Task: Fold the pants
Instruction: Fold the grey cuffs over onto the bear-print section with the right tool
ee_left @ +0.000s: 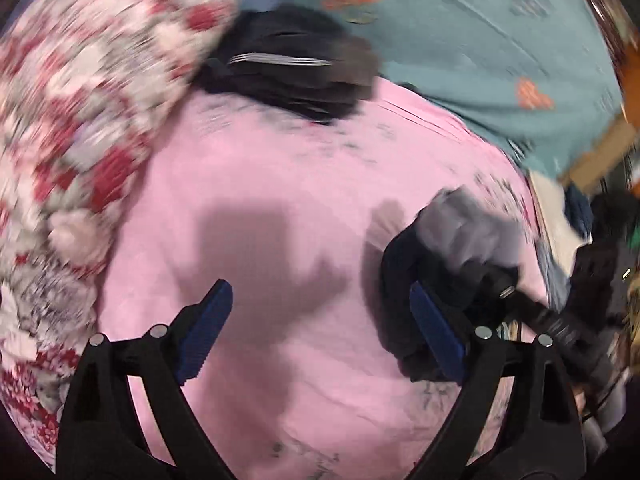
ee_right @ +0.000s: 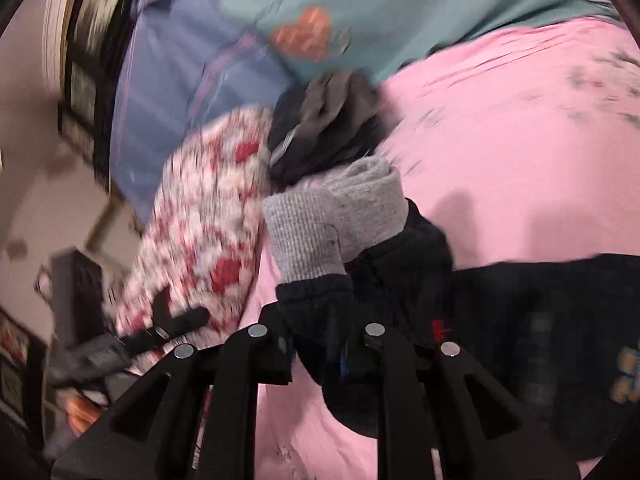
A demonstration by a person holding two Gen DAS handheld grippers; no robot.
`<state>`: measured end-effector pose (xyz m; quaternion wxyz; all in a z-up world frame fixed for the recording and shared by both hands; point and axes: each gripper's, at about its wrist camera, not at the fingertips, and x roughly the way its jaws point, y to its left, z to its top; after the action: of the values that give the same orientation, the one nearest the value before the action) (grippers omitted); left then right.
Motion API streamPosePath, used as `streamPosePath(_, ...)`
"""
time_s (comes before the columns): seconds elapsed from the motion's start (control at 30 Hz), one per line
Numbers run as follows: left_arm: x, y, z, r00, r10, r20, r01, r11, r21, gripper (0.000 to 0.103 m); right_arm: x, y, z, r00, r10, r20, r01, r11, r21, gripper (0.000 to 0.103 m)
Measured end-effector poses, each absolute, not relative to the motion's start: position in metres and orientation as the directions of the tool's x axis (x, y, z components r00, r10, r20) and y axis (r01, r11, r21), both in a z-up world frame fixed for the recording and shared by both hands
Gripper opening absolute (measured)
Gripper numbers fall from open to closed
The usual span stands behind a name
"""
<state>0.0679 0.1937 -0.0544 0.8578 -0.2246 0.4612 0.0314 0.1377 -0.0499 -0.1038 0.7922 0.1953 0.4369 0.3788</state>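
Observation:
The pants [ee_right: 520, 320] are dark navy with grey ribbed cuffs [ee_right: 332, 220] and lie on a pink bedsheet [ee_right: 520, 140]. My right gripper [ee_right: 316, 356] is shut on the cuff end of the pants and holds it bunched up. In the left wrist view the same bundle [ee_left: 452, 240] shows at the right, with the right gripper [ee_left: 508, 284] clamped on it. My left gripper [ee_left: 320, 328] is open and empty above the pink sheet [ee_left: 280, 200], its blue pads wide apart, just left of the bundle.
A pile of dark folded clothes [ee_left: 288, 72] lies at the far side of the pink sheet. A red and white floral quilt [ee_left: 80, 120] lies at the left. A teal blanket [ee_left: 480, 40] covers the far right. Room clutter [ee_right: 60, 240] shows beyond the bed edge.

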Motion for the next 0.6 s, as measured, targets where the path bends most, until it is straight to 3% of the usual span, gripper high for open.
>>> streamPosePath(0.13,0.061,0.241,-0.085,0.538,-0.173,-0.825,-0.356,0.841,-0.408,0.092,0.131,0.03,-0.139,0.195,0.675,-0.712,-0.477,0.699,0.532,0.028)
streamPosePath(0.27,0.069,0.252,-0.117,0.499,-0.28,-0.82,-0.319,0.821,-0.474,0.094,0.105,-0.004,-0.118,0.259,0.685,-0.681,-0.475,0.704,0.528,0.047)
streamPosePath(0.5,0.132,0.21,-0.188,0.312,-0.598,-0.738,-0.193,0.721,-0.665,0.094,0.09,-0.097,-0.102,0.382,0.584,-0.716,-0.308,0.811,0.497,0.049)
streamPosePath(0.6,0.139,0.195,-0.187,0.322,-0.589,-0.741,-0.129,0.748,-0.651,0.091,0.081,-0.117,-0.097,0.418,0.545,-0.726,-0.267,0.838,0.475,0.049)
